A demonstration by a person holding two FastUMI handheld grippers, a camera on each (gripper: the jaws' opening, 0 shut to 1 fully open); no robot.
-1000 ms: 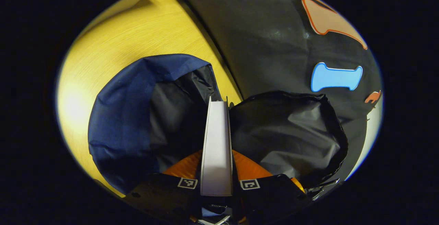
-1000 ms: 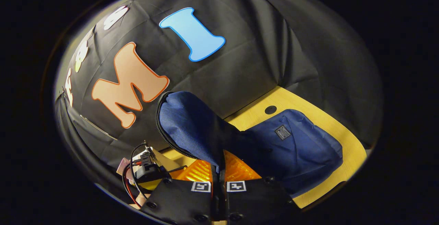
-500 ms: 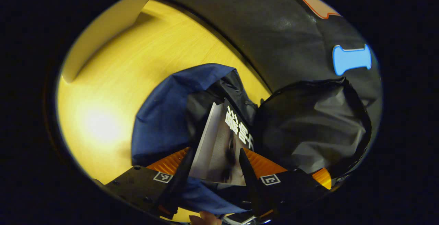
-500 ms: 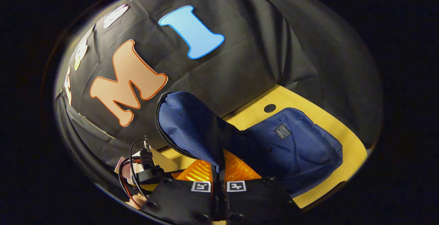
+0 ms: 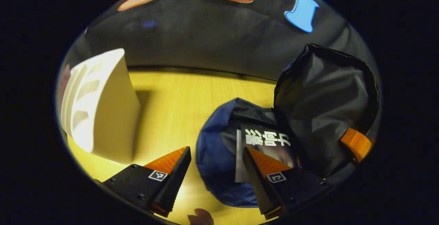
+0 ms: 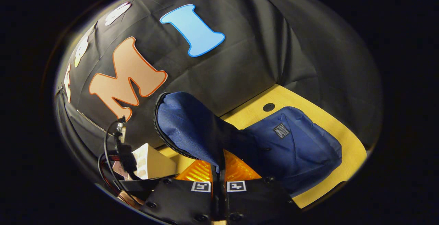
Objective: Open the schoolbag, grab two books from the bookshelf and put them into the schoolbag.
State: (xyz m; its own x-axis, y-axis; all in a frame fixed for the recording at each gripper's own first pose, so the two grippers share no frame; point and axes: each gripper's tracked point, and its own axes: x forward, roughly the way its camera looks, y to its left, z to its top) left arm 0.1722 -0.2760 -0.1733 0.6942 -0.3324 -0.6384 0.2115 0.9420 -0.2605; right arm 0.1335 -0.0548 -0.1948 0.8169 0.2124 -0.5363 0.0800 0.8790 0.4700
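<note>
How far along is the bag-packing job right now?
Done: schoolbag is open and one book lies inside it. In hand: right gripper is shut on the bag's flap, holding it up; left gripper is open and empty over the opening. Left: fetch a second book from the white bookshelf.

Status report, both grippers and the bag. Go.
Left gripper open, clear of book lying inside schoolbag. Right gripper shut on flap, holding it up. Nothing blocking.

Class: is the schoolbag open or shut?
Open. The right gripper holds its flap up, and a book lies inside the schoolbag.
</note>
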